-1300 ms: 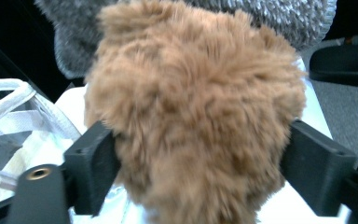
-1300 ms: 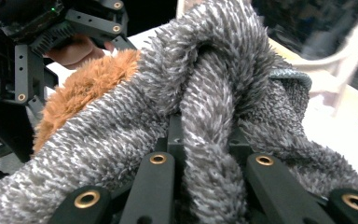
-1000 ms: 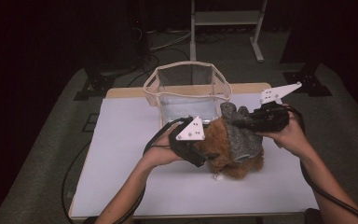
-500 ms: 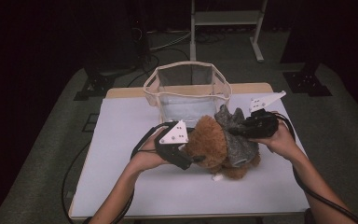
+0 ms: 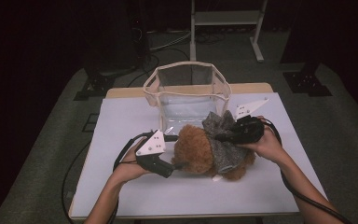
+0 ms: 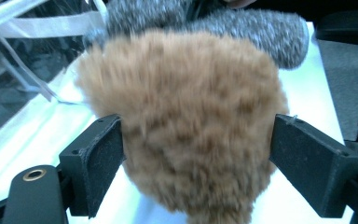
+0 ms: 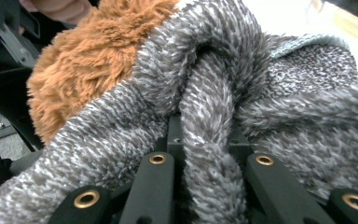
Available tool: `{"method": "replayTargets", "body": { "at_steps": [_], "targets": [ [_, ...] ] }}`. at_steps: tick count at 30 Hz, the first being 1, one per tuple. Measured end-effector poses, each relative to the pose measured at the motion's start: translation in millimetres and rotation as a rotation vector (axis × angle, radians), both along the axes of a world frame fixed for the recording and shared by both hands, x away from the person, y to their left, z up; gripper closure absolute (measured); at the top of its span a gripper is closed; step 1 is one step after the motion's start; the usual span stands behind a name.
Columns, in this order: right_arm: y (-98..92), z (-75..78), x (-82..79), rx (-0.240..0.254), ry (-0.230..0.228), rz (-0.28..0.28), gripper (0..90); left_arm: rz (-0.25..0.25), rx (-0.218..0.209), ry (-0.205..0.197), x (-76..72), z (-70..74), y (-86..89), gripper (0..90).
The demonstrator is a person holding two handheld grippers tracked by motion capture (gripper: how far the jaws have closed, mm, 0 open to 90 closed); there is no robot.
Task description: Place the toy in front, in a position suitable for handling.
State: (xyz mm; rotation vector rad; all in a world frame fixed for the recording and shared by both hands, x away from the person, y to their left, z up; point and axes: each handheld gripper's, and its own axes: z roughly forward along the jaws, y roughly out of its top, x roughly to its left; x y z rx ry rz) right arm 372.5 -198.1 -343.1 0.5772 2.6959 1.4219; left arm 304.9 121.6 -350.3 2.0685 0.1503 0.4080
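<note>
A brown plush toy (image 5: 193, 151) in a grey knit garment (image 5: 226, 147) lies on the white table (image 5: 121, 121) in front of the basket. My left gripper (image 5: 177, 164) comes in from the left. In the left gripper view its pads (image 6: 100, 158) press on both sides of the toy's furry brown head (image 6: 191, 130). My right gripper (image 5: 219, 137) reaches in from the right and is shut on a bunched fold of the grey garment (image 7: 205, 93), with brown fur (image 7: 88, 56) behind it.
A see-through basket (image 5: 186, 88) with a pale rim stands just behind the toy at the back of the table. Cables trail from both grippers off the table's near side. A metal stand (image 5: 223, 18) is on the dark floor beyond.
Both hands have carried the toy left and toward the near side, and lower onto the table. Both grips look the same as before.
</note>
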Motion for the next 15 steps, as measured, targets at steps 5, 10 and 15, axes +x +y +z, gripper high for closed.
{"method": "replayTargets", "body": {
  "at_steps": [5, 10, 15],
  "targets": [
    [14.3, -6.6, -1.3, -0.017, 0.0, 0.022, 77.6, -0.021, 0.027, -0.023, -1.4, -2.8, -11.6, 17.1],
    [14.6, -6.0, -3.8, -0.032, -0.006, 0.028, 77.4, -0.011, 0.072, -0.004, 3.1, -14.4, -14.1, 17.3],
    [-3.8, -5.2, -5.7, -0.044, -0.015, 0.005, 77.1, -0.015, 0.093, 0.019, 6.9, -26.2, -16.5, 17.3]
  ]
}}
